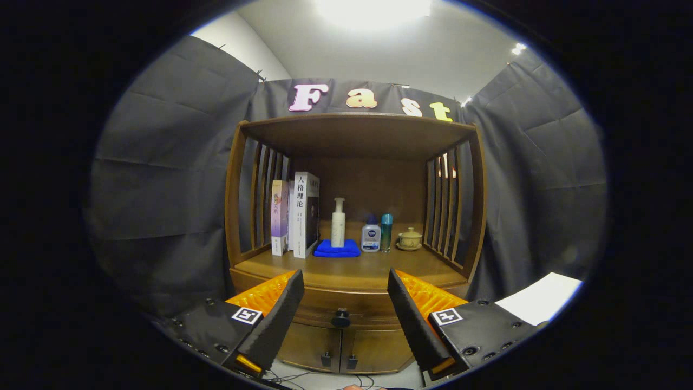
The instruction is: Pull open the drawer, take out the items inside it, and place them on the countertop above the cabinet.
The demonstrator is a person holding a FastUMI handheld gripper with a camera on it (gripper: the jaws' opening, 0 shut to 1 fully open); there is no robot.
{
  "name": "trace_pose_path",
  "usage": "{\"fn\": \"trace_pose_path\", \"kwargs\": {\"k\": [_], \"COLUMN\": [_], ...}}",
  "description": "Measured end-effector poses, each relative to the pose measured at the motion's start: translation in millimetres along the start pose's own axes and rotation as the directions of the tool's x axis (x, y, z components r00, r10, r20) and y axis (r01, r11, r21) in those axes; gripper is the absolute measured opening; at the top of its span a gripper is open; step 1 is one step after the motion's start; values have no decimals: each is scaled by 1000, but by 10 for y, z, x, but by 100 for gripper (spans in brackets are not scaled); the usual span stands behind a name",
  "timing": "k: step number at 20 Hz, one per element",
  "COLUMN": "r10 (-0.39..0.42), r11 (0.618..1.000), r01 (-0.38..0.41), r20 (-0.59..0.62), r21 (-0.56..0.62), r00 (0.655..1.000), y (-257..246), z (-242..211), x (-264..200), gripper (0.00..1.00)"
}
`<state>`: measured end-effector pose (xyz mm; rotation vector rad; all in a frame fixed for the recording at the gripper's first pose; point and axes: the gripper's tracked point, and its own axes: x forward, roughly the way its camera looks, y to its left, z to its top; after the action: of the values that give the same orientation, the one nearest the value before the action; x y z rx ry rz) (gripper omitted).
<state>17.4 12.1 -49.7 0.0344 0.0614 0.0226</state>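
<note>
Cabinet (354, 281) — wooden, slatted sides, open shelf above a countertop, drawer below, two small doors beneath that.

Drawer (346, 306) — shut, front flush with the cabinet face. Its contents are hidden.

Knob (341, 318) — dark, round, set at the middle of the drawer front. It lies straight ahead of the gripper (346, 325), between the two fingers in line of sight but well beyond their tips. No contact.

Gripper — fingers spread wide, holding nothing. The gap between them frames the knob almost centrally, so the approach looks to be a straight push forward along the fingers' own axis, with little sideways correction. The drawer's pull axis runs back toward the camera, the reverse of that approach.

Countertop (373, 273) — bare along its front strip, just above the drawer; this is judged the likely place for whatever comes out. Rear part is occupied, as follows.

Books (296, 216) — upright, rear left.
Blue cloth (337, 249) — folded, centre rear, with a pump bottle (338, 223) standing on it.
Small bottle (371, 234) and a teal bottle (386, 232) — side by side, right of the cloth.
Lidded cup (410, 238) — on a saucer, far right.

Task status, judged: the opening step is not yet done — the knob must first be reached and gripped.
</note>
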Motion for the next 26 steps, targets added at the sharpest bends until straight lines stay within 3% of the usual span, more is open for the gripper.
{"fn": "trace_pose_path", "kwargs": {"k": [18, 26], "r10": [-49, -4], "r11": [998, 995], "r01": [53, 22], "r20": [-99, -179], "r21": [40, 98], "r00": [994, 984], "y": [-196, -132], "z": [-675, -1058], "x": [515, 934], "gripper": [98, 98]}}
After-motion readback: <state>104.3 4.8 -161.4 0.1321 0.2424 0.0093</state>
